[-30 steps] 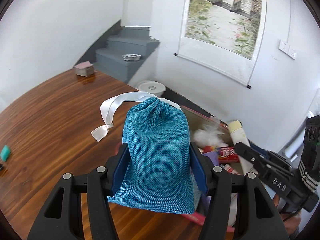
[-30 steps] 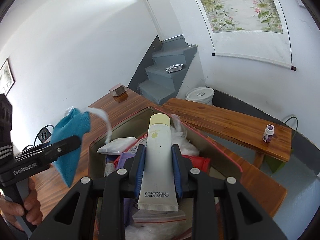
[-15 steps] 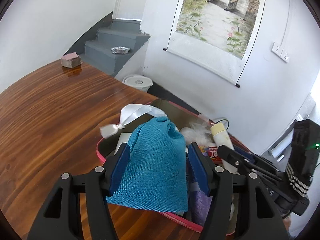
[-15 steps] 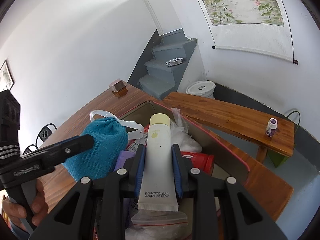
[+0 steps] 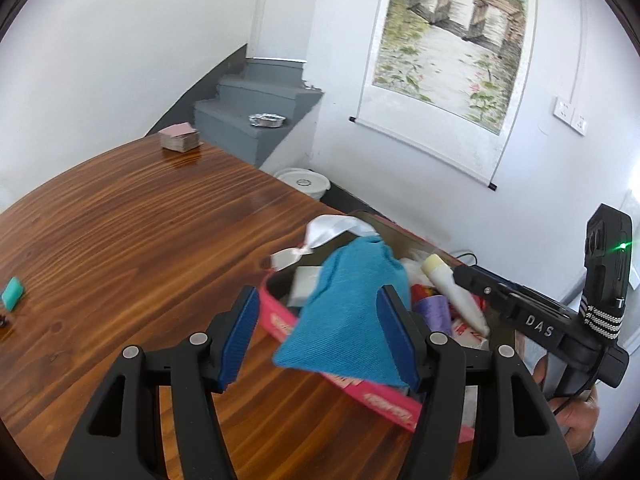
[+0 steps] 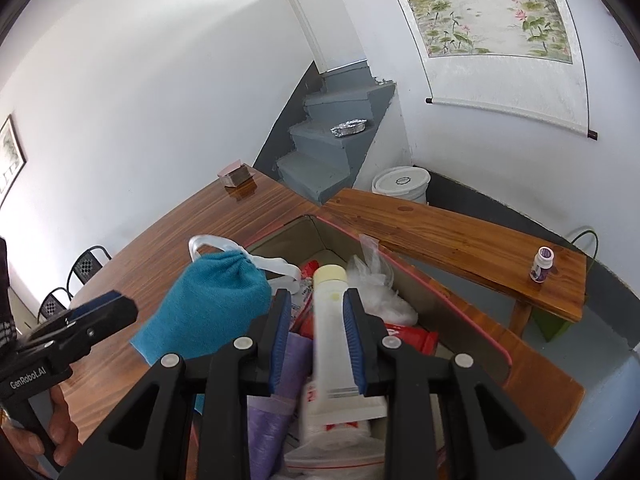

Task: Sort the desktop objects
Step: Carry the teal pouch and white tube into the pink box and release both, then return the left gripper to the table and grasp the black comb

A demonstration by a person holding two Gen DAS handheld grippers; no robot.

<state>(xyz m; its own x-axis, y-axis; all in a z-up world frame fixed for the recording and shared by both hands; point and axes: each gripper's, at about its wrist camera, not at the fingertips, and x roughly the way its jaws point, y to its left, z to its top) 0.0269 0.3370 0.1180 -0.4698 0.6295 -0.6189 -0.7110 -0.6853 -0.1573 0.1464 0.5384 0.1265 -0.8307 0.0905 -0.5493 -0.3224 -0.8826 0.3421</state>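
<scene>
A blue cloth pouch (image 5: 348,312) with a white ribbon rests tilted on the near rim and contents of the pink-rimmed box (image 5: 276,322). My left gripper (image 5: 316,320) is open around it: the left pad stands clear of the cloth, and the pouch leans on the right pad. In the right wrist view the pouch (image 6: 208,312) lies at the box's left edge. My right gripper (image 6: 316,308) is shut on a white tube with a cream cap (image 6: 330,304), held over the box (image 6: 460,304). In the left wrist view that tube (image 5: 452,292) sticks out past the right gripper (image 5: 464,276).
The box holds a purple item (image 5: 432,312), red packets and clear plastic bags. A teal eraser (image 5: 13,294) lies far left on the wooden table (image 5: 140,240), and a small brown stack (image 5: 179,140) sits at its far end. A bench (image 6: 460,236) carries a small bottle (image 6: 543,264).
My left gripper carried the pouch from over the table to the box, then its jaws widened and the pouch sagged onto the rim. The right gripper kept still with the tube.
</scene>
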